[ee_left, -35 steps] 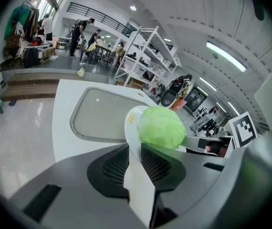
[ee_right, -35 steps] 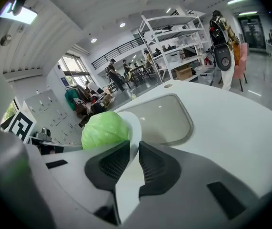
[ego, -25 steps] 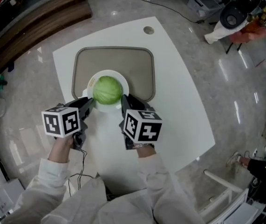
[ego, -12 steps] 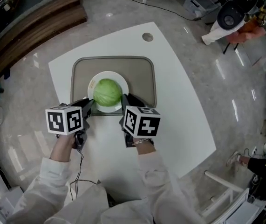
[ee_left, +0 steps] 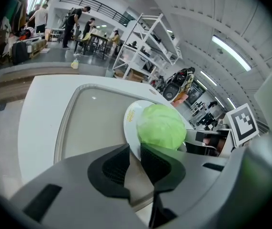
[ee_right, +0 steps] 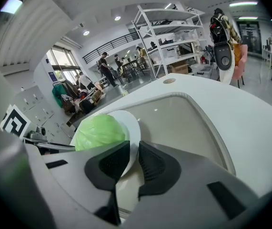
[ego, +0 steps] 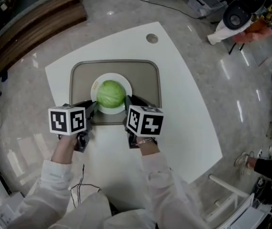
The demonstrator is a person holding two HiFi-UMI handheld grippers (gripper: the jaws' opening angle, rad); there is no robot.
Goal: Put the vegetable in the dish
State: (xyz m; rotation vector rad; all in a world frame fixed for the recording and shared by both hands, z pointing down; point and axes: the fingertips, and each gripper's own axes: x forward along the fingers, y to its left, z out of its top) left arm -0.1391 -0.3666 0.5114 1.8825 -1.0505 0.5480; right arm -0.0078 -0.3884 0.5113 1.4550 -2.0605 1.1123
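Cabbage (ego: 110, 93) on dish (ego: 111, 76) between left tool (ee_left: 135, 148) and right tool (ee_right: 134, 146), both clamped on its rim, left jaws just tightened

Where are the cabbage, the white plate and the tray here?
cabbage (ego: 110, 94): head view, middle of its top.
white plate (ego: 125, 82): head view, bare upper-right rim.
tray (ego: 144, 80): head view, bare floor right of the plate.

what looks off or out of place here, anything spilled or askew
Nothing stands out. The cabbage sits whole on the plate over the tray, which lies flat on the table; nothing is spilled.
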